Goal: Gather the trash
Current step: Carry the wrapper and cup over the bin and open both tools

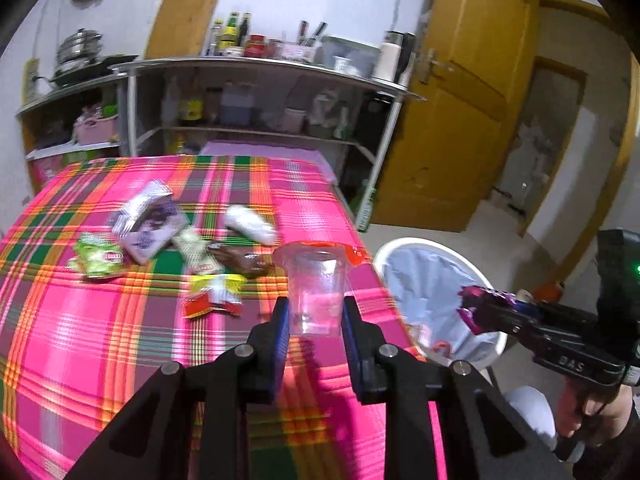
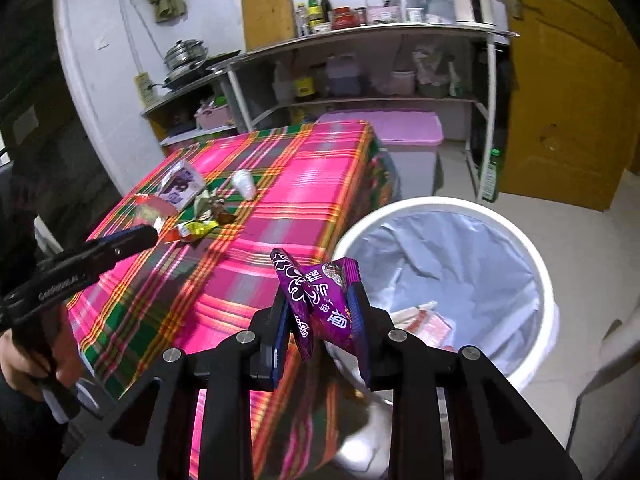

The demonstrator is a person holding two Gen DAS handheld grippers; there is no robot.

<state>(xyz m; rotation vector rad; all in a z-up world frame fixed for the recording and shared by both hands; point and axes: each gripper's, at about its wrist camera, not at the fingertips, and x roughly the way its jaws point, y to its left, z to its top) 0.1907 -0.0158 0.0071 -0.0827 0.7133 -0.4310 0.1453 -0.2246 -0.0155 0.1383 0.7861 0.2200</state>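
My left gripper is shut on a clear plastic cup with a red peeled lid, held above the plaid tablecloth. My right gripper is shut on a crumpled purple snack wrapper, held beside the table's edge, left of the white trash bin. The bin also shows in the left wrist view, lined with a pale bag and holding some trash. Several wrappers lie on the table: a green one, a purple box, a yellow-red one, a white tissue.
A metal shelf unit with bottles and containers stands behind the table. A yellow door is at the right. A pink-lidded box sits behind the table on the floor.
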